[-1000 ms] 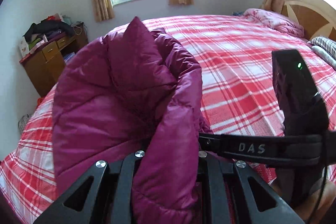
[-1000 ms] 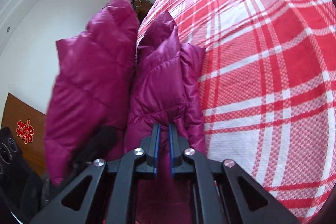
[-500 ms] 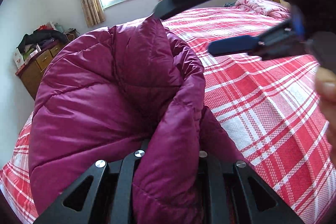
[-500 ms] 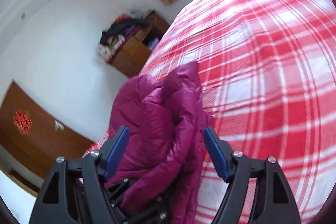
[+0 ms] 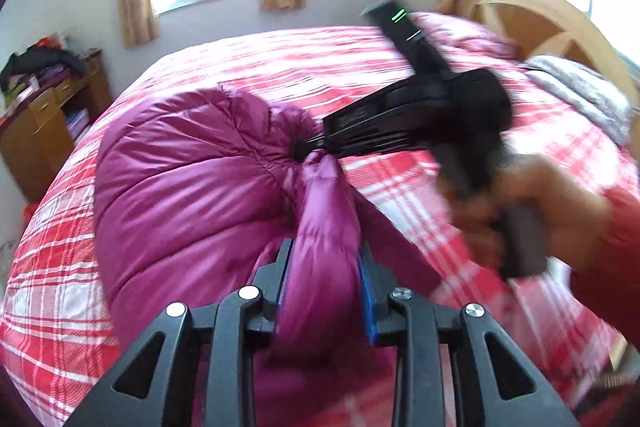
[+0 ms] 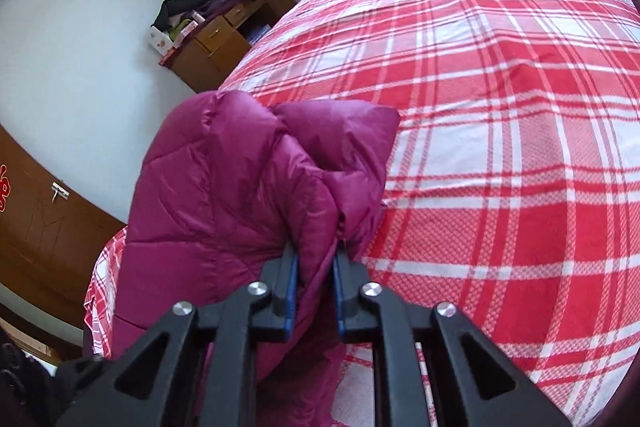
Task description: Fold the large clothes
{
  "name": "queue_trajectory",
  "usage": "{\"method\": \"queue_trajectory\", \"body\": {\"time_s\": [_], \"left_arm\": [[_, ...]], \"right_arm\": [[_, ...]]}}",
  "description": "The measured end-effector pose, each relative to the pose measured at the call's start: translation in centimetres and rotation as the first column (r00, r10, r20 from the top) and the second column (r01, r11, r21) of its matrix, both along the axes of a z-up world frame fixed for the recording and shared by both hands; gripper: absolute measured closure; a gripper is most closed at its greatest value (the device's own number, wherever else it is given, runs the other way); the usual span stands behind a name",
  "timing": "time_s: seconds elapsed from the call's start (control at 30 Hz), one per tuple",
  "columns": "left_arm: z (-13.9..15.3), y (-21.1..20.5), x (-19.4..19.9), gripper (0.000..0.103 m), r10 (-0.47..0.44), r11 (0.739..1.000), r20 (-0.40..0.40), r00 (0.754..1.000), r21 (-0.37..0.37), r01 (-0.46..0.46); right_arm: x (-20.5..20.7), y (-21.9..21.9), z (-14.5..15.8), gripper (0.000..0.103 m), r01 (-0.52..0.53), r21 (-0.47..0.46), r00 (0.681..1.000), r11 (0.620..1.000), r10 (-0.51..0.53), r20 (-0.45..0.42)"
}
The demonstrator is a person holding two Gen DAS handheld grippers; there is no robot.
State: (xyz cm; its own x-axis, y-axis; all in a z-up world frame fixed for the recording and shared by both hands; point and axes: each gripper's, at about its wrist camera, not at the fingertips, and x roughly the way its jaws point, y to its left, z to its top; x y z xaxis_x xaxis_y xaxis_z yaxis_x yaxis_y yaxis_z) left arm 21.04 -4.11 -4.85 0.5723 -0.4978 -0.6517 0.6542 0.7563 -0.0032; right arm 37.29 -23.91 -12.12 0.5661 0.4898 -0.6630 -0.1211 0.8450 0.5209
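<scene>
A puffy magenta down jacket point(image 5: 188, 187) lies bunched on the red plaid bed point(image 5: 280, 67). My left gripper point(image 5: 325, 275) is shut on a thick fold of the jacket near the bed's front edge. In the left wrist view my right gripper point(image 5: 308, 149) reaches in from the right and pinches the jacket further along. In the right wrist view the right gripper point(image 6: 314, 279) is shut on a fold of the jacket point(image 6: 240, 195), which hangs to the left over the bed point(image 6: 500, 107).
A wooden dresser point(image 5: 44, 123) piled with clothes stands left of the bed, also in the right wrist view point(image 6: 216, 35). A pink quilt point(image 5: 472, 35), a grey pillow point(image 5: 580, 95) and a wooden headboard point(image 5: 552, 23) lie at the far right. Windows with curtains are behind.
My right gripper let go, opened, moved over, and has shut on the jacket again near the left gripper's fold. The jacket has sunk lower onto the bed.
</scene>
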Motion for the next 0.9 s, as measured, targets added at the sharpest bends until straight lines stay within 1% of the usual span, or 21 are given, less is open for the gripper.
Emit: {"method": "queue_trajectory", "body": {"time_s": [0.03,0.07,0.13,0.17,0.2,0.23,0.3,0.37,0.47,0.53,0.6,0.67,0.77,0.83,0.9], "left_arm": [[0.6,0.9,-0.6,0.073,-0.017,1.000,0.006,1.000,-0.019,0.017],[1.7,2.5,-1.4,0.073,-0.034,0.998,0.011,0.999,-0.060,0.034],[3.9,5.2,-1.2,0.073,-0.032,0.989,0.012,0.999,-0.143,0.033],[4.8,6.3,-0.8,0.073,-0.016,0.984,0.016,1.000,-0.179,0.019],[5.7,7.2,-0.1,0.073,0.018,0.979,0.023,1.000,-0.203,-0.013],[6.6,7.8,1.2,0.072,0.079,0.976,0.031,0.996,-0.207,-0.071],[7.4,8.1,4.3,0.072,0.173,0.971,0.048,0.984,-0.175,-0.162],[7.1,7.5,7.3,0.072,0.223,0.965,0.044,0.974,-0.151,-0.214],[4.8,6.3,11.9,0.072,0.304,0.948,0.005,0.953,-0.102,-0.302],[3.0,5.2,13.8,0.072,0.329,0.940,-0.026,0.944,-0.084,-0.330],[1.5,4.4,14.7,0.072,0.342,0.937,-0.043,0.939,-0.062,-0.344],[0.1,3.8,14.7,0.072,0.347,0.937,-0.034,0.937,-0.025,-0.348],[-1.2,3.1,14.7,0.072,0.352,0.936,-0.019,0.936,0.018,-0.352],[-1.6,2.8,14.5,0.072,0.352,0.936,-0.015,0.936,0.027,-0.352],[-2.3,2.9,14.7,0.072,0.359,0.933,-0.019,0.933,0.017,-0.359]], "right_arm": [[0.1,-0.1,0.1,0.087,0.004,0.002,1.000,1.000,-0.004,-0.002],[0.1,-0.2,-0.1,0.087,0.008,-0.001,1.000,1.000,-0.008,-0.003],[0.5,-0.4,-0.5,0.086,0.009,0.000,1.000,1.000,-0.009,-0.004],[0.4,-0.5,-0.7,0.086,0.009,0.008,1.000,1.000,-0.009,-0.004],[0.4,-0.8,-1.1,0.085,0.011,0.026,1.000,1.000,-0.011,-0.006],[0.2,-1.0,-1.4,0.085,0.015,0.045,1.000,0.999,-0.014,-0.009],[-0.3,-1.4,-1.7,0.085,0.024,0.079,1.000,0.997,-0.023,-0.016],[-0.6,-1.6,-2.0,0.085,0.029,0.100,0.999,0.995,-0.027,-0.020],[-0.7,-1.8,-2.1,0.085,0.031,0.111,0.999,0.993,-0.028,-0.028],[-0.6,-1.7,-2.1,0.085,0.027,0.108,0.999,0.994,-0.024,-0.030],[-0.5,-1.6,-2.0,0.085,0.016,0.096,1.000,0.995,-0.013,-0.028],[-0.3,-1.7,-2.1,0.085,0.003,0.090,1.000,0.996,-0.001,-0.024],[0.0,-1.9,-2.4,0.085,-0.013,0.104,0.999,0.995,0.016,-0.029],[0.1,-2.0,-2.6,0.085,-0.025,0.112,0.999,0.993,0.028,-0.024],[0.1,-2.3,-3.0,0.085,-0.030,0.132,0.999,0.991,0.033,-0.018]]}}
